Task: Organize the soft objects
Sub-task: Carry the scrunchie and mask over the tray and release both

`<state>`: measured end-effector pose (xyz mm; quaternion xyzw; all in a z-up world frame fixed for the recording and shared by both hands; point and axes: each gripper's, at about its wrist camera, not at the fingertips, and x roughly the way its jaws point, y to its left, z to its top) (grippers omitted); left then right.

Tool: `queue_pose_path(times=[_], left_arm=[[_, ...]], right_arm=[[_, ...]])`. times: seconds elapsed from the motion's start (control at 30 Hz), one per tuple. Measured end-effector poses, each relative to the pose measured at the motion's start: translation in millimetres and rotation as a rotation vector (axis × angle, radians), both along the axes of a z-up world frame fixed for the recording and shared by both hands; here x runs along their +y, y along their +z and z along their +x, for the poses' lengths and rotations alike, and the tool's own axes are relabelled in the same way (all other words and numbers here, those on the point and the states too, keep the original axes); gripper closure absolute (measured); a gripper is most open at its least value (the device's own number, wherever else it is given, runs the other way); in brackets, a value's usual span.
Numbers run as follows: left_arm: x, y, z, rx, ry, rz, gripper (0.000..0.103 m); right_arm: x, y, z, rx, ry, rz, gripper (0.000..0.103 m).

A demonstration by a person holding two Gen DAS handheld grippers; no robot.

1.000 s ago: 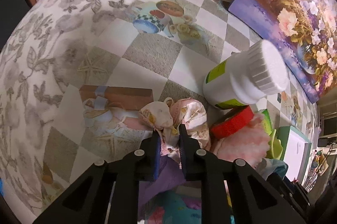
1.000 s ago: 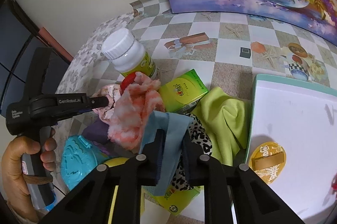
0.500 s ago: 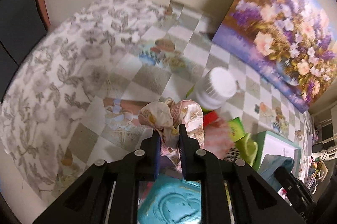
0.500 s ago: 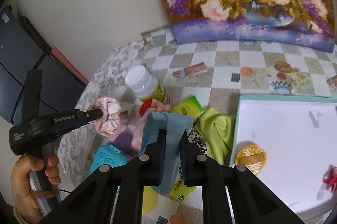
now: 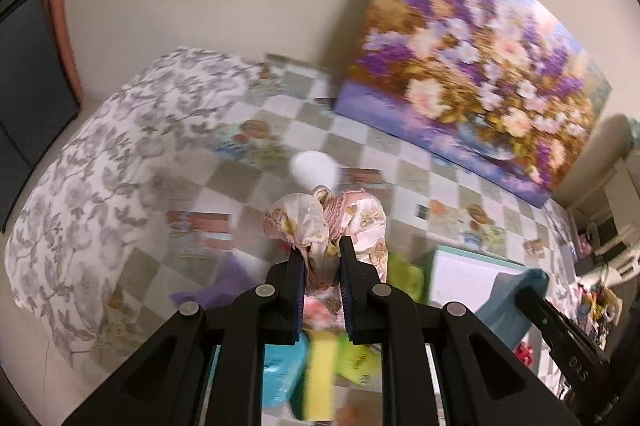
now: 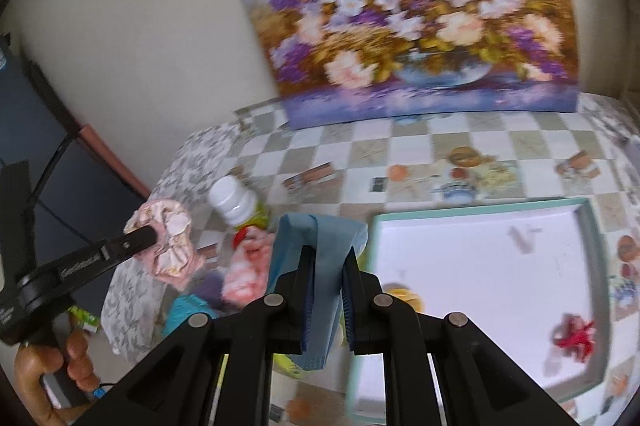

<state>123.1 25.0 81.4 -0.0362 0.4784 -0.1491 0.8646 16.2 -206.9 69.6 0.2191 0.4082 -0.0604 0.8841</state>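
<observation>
Two soft things are up off the table, one in each of my claws. On my left I have a crumpled pink satin scrunchie with a pale floral print (image 5: 326, 226), its shiny folds bunched into a loose knot. It sits right at the tips of the left gripper (image 5: 322, 254), the jaws pinched tight on its lower edge so most of the fabric puffs out above and to either side of them. From the right wrist camera I can see that same scrunchie hanging in the air out past the table's left edge, with a hand (image 6: 52, 382) wrapped around the gripper's handle below.

On my right I hold a flat, dusty-blue cloth (image 6: 320, 266), folded over so it drapes across the jaw tips. The right gripper (image 6: 326, 262) is clamped on its middle, and a strip of it trails down between the fingers toward the camera.

Below both lies the chequered printed tablecloth (image 6: 400, 154). A white-capped plastic bottle with a yellow-green label (image 6: 236, 204) stands near a fluffy pink-and-white cloth (image 6: 244, 270). To the right is a shallow white tray with a teal rim (image 6: 480, 258), and a small red scrunchie (image 6: 574, 336) lies inside it. A large floral canvas painting (image 6: 412, 18) leans on the wall.
</observation>
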Motion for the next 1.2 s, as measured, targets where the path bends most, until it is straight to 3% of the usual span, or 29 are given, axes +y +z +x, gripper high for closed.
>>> queue_pose_path(times=[0.37, 0.7, 0.93, 1.2], left_arm=[[-79.5, -4.0, -25.5, 0.015, -0.149, 0.008, 0.087], [-137.0, -24.9, -41.3, 0.077, -0.253, 0.026, 0.087], [-177.6, -44.2, -52.7, 0.118, -0.329, 0.044, 0.087], [-219.7, -77.3, -58.5, 0.16, -0.397, 0.072, 0.087]], right_arm=[[-87.6, -16.5, -35.8, 0.08, -0.218, -0.005, 0.09], [-157.7, -48.9, -67.9, 0.218, -0.371, -0.04, 0.09], [-179.2, -61.8, -79.3, 0.26, -0.405, -0.033, 0.088], [-177.5, -93.2, -65.7, 0.31, -0.349, -0.035, 0.088]])
